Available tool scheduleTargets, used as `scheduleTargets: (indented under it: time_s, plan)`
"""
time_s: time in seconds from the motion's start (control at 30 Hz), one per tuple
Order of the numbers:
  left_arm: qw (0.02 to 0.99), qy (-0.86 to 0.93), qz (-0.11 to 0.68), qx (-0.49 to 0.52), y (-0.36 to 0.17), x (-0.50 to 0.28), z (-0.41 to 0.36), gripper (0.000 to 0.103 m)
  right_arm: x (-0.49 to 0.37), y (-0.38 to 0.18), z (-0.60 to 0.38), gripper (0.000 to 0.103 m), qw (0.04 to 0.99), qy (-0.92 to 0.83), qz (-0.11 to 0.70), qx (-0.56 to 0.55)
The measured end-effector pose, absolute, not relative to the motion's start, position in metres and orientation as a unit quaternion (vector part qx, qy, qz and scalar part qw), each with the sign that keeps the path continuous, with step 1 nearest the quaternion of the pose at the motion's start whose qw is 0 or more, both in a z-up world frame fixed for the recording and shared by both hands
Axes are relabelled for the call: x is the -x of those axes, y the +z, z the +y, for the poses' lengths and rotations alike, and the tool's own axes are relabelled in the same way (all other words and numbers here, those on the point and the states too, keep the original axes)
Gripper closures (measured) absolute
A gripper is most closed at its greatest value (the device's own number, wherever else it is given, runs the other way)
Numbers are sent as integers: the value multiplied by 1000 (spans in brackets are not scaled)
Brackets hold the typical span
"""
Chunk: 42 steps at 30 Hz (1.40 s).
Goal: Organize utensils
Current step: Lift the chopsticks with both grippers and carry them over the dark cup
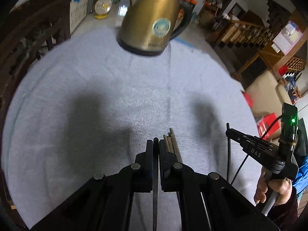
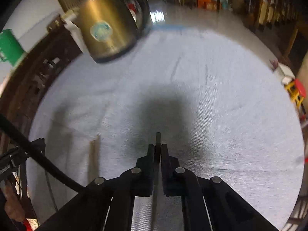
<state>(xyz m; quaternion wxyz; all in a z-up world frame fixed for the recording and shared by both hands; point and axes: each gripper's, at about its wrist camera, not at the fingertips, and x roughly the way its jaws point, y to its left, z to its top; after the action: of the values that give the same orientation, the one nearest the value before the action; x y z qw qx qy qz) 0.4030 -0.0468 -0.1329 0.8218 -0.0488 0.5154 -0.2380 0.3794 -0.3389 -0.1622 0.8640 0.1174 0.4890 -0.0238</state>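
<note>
A bundle of brown chopsticks [image 1: 171,143] lies on the table near its front edge, just beside the outer face of the left gripper's right-hand finger; only the far ends show, the rest is hidden under that finger. In the right wrist view the same bundle [image 2: 94,154] appears blurred, lying on the cloth to the left of the right gripper and well apart from it.

The left gripper [image 1: 156,144] has its fingers drawn close, clenched on a thin dark stick [image 1: 155,182] that runs back between them toward the camera. The right gripper [image 2: 157,148] is likewise clamped on a single dark chopstick [image 2: 157,140] whose tip pokes out just past the fingertips. In the left wrist view the right gripper [image 1: 229,131] shows from the side at the table's right edge, held by a hand [image 1: 273,190], with a green light on the unit above it; a slim dark rod hangs down from its tip.

The table [image 1: 96,77] is round and covered with a pale grey cloth, with soft shadows of the tools on it. At its far edge stands a brass-coloured kettle [image 1: 154,19] with a black handle and a round sticker on its side, upright and well apart from the chopsticks. Dark carved wooden chairs [image 1: 28,38] stand at the left edge.
</note>
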Motion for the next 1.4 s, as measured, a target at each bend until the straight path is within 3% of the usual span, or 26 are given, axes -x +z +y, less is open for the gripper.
scheduleTargets:
  time_s: [0.3,0.73,1.1,1.4]
  plan:
    - [872,-256,414,51,-60,-328,-34,98,-293,-88,-329,97,941,-3,328,-89]
    - [908,-283,305,45,29,-241,-28,98,-188,-9,-302,97,984,-8,164,-66]
    - [921,-315,227,39,87,-182,-26,98,-124,53,-280,97,996,16,66,-62]
    - [919,-335,205,37,93,-138,-26,98,-89,52,-253,97,996,40,47,-61]
